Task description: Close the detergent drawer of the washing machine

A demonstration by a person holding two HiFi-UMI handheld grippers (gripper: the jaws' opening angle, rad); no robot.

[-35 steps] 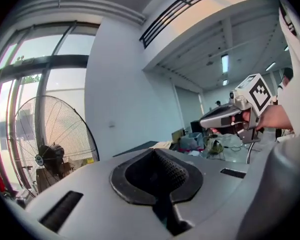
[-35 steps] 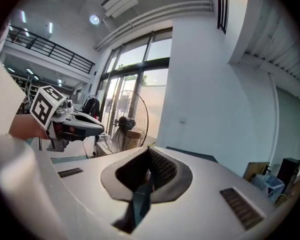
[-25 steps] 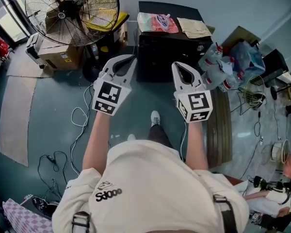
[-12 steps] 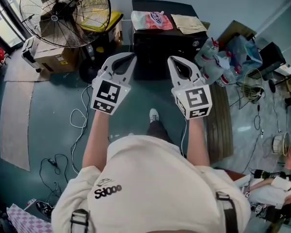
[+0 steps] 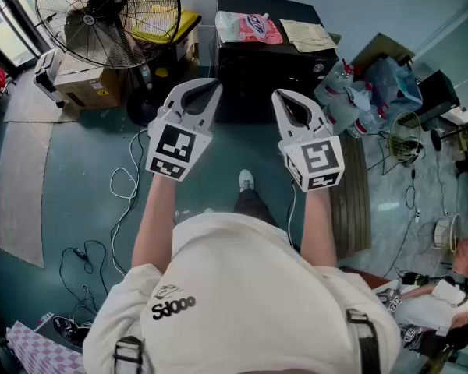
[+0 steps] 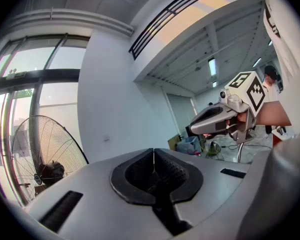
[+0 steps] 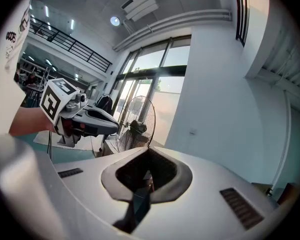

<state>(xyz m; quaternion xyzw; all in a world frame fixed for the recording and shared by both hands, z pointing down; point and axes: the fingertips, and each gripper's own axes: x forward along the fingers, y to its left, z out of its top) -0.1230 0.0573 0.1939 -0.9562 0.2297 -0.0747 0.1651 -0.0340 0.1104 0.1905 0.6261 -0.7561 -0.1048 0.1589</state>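
Note:
A black boxy appliance [image 5: 269, 68] stands on the floor ahead of me in the head view; no drawer can be made out on it. My left gripper [image 5: 207, 85] and my right gripper [image 5: 283, 97] are held side by side in the air just short of its front, both pointing level towards it and touching nothing. In the left gripper view the jaws [image 6: 153, 155] meet with nothing between them, and the right gripper [image 6: 200, 125] shows beside them. The right gripper view shows its own jaws [image 7: 148, 156] pressed together and empty, with the left gripper [image 7: 121, 128] alongside.
A pink packet [image 5: 249, 29] and a brown paper [image 5: 306, 34] lie on the appliance's top. A big standing fan [image 5: 109, 14] and a cardboard box [image 5: 82, 84] are at the left. Cables [image 5: 125, 185] trail on the floor. Bottles and bags [image 5: 351, 104] crowd the right.
The head view has shifted a little. Both grippers keep the same pose, shut and empty.

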